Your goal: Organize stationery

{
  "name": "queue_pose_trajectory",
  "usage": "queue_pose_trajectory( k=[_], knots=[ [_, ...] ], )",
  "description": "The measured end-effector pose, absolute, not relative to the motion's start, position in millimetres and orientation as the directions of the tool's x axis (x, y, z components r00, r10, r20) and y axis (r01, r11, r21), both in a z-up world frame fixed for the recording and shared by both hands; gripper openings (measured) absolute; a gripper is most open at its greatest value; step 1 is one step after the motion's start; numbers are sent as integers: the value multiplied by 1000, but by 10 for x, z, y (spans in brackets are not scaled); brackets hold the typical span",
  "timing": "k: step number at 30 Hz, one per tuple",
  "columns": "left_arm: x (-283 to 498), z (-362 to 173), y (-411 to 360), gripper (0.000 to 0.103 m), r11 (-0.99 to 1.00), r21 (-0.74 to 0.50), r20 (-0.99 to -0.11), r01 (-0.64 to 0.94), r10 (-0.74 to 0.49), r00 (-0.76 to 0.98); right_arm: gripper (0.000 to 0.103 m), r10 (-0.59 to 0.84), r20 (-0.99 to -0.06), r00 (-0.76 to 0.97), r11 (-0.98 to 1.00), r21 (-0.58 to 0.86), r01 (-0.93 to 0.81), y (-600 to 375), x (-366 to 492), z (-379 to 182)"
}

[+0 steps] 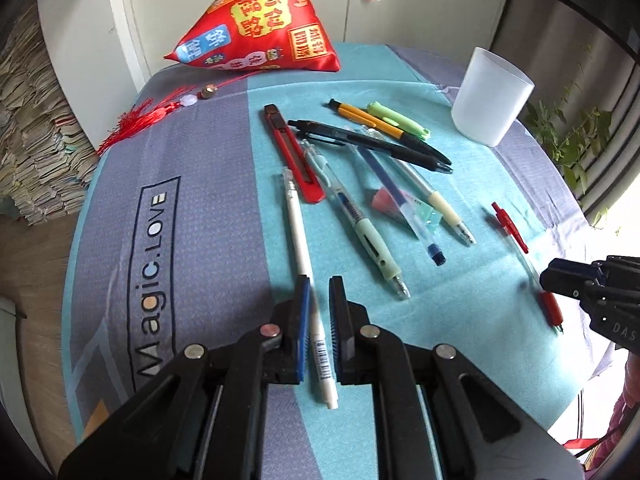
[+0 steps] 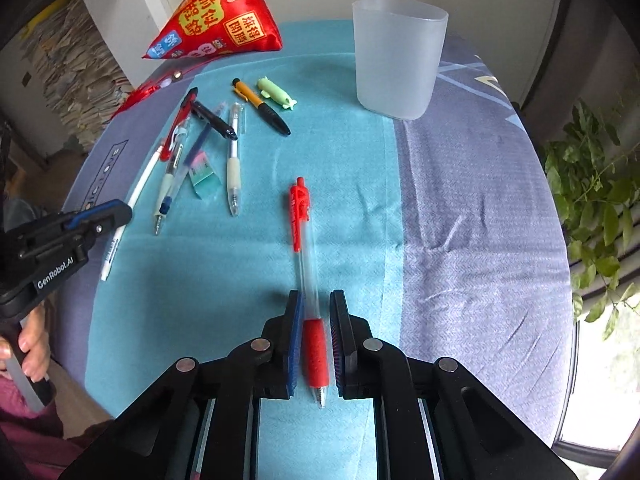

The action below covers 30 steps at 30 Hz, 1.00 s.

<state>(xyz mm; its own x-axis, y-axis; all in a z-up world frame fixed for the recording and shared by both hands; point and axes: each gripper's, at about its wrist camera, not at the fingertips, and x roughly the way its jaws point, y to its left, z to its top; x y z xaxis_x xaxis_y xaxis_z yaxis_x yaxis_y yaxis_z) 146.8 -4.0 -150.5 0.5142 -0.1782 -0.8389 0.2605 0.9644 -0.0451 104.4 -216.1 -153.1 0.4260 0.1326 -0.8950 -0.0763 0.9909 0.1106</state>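
Note:
A white pen (image 1: 296, 220) runs between the blue pads of my left gripper (image 1: 319, 284), which is shut on its lower half. In the right wrist view, my right gripper (image 2: 316, 294) is shut on a red pen (image 2: 298, 212) at its rubber grip, tip pointing toward the camera. Both pens lie low along the teal cloth (image 2: 352, 168). Several more pens (image 1: 360, 160), a red utility knife (image 1: 290, 148) and a small eraser (image 1: 384, 200) lie in a loose pile ahead. A frosted plastic cup (image 2: 396, 60) stands upright at the far right, with nothing visible inside.
A red triangular pouch (image 1: 264, 28) with a tassel (image 1: 136, 120) sits at the table's far edge. A leafy plant (image 2: 592, 184) hangs beyond the right edge. A hand (image 2: 34, 344) holds the left gripper's handle. Stacked papers stand off the table's left side.

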Motion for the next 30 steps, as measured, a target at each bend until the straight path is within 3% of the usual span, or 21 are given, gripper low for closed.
queue_pose_trajectory(
  k=[5,12,15,17,27,30],
  knots=[
    [1567,-1478,83,11,978,-71,-844,197,-164,511,48,152,-879,451,988,127,-85,-2122,1187,-1478],
    [1730,-1444,29,27,978,-58,-839,199,-156,521,48,153,-870,469,987,111,-115,-2008,1423,-1472],
    [1801,-1448,-24,28,976,-44,-837,213,-152,525,48,90,-883,461,992,38,-121,-1930,1531,-1525],
    [1862,-1472,-47,28,976,-44,-841,214,-151,519,41,88,-886,456,991,31,-130,-1913,1579,-1544],
    [2123,-1585,-134,28,975,-46,-851,215,-152,504,28,70,-897,437,988,3,-152,-1811,1758,-1609],
    [2148,-1585,-154,27,975,-38,-847,220,-148,510,16,72,-895,439,987,-1,-164,-1787,1752,-1603]
  ],
)
